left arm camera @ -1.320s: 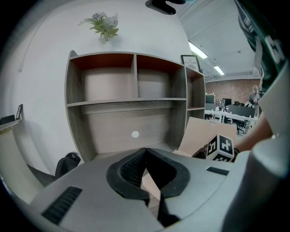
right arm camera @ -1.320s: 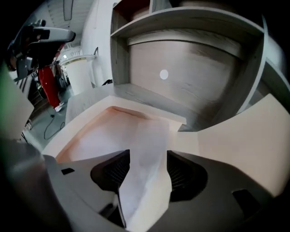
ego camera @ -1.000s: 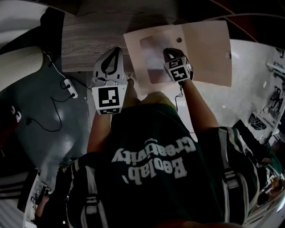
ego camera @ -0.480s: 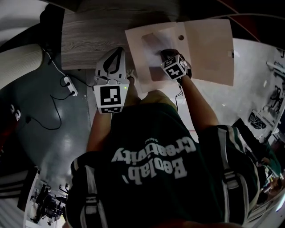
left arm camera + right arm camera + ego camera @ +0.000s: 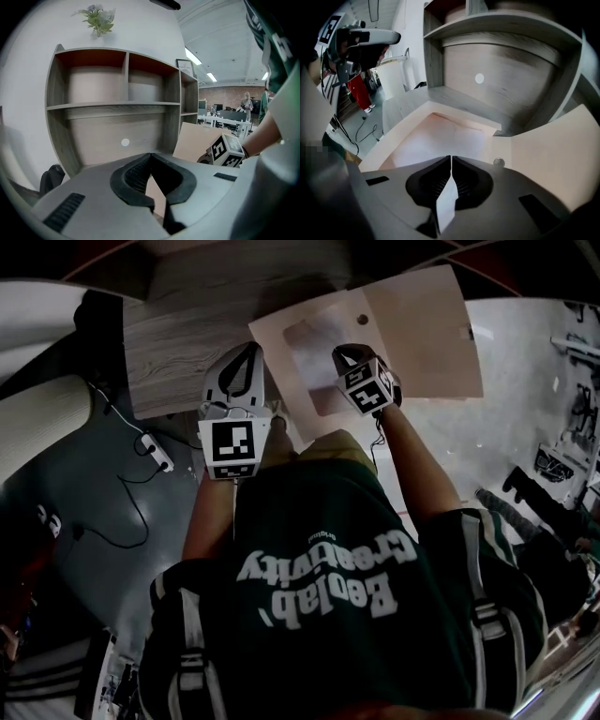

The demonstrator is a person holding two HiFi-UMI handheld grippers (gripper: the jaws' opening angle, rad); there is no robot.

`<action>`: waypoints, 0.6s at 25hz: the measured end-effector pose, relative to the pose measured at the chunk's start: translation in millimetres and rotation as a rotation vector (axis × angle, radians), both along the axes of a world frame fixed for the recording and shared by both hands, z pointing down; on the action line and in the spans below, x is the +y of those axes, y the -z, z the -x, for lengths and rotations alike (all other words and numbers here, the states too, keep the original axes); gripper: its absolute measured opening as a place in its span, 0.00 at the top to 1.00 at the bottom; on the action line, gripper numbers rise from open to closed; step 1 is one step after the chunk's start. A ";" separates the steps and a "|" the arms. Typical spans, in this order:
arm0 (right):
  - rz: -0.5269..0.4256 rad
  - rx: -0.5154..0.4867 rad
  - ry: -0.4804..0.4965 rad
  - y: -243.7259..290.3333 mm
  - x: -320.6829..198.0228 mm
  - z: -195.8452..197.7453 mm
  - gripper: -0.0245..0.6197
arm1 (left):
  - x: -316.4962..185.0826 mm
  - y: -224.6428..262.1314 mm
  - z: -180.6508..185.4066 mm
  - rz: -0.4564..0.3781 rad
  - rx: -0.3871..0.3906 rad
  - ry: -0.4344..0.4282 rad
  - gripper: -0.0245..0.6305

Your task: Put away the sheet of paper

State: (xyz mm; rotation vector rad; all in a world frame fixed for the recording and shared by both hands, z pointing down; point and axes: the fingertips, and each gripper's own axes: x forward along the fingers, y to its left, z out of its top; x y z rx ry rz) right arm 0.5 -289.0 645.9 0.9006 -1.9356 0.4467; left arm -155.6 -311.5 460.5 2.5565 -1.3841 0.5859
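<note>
An open beige folder (image 5: 422,324) is held out over the edge of a grey wood shelf unit (image 5: 178,343). A pale sheet of paper (image 5: 314,343) lies on the folder's left half. My right gripper (image 5: 347,357) is over the sheet's near edge, and in the right gripper view its jaws (image 5: 451,159) are shut on a white strip of the paper (image 5: 446,204). My left gripper (image 5: 251,351) hovers left of the folder, shut with nothing in it (image 5: 151,157). The folder (image 5: 194,140) and the right gripper's marker cube (image 5: 225,151) show at its right.
The shelf unit has open compartments (image 5: 98,84) and a white dot on its back panel (image 5: 479,78). A round snap (image 5: 498,162) sits on the folder. Cables and a power strip (image 5: 155,451) lie on the grey floor at the left. A white chair (image 5: 42,418) stands further left.
The folder and my right gripper have shifted slightly left and up in the head view, and the right marker cube has turned. The left gripper has hardly moved.
</note>
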 end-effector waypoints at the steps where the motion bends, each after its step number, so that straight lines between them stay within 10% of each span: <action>1: -0.016 -0.010 -0.021 8.6 -0.6 -1.3 0.90 | -3.1 2.2 -4.2 -0.005 0.003 -0.019 0.94; 15: -0.321 -0.109 -0.203 153.1 24.8 -40.4 0.90 | 12.8 57.5 -80.3 -0.137 0.046 -0.153 0.94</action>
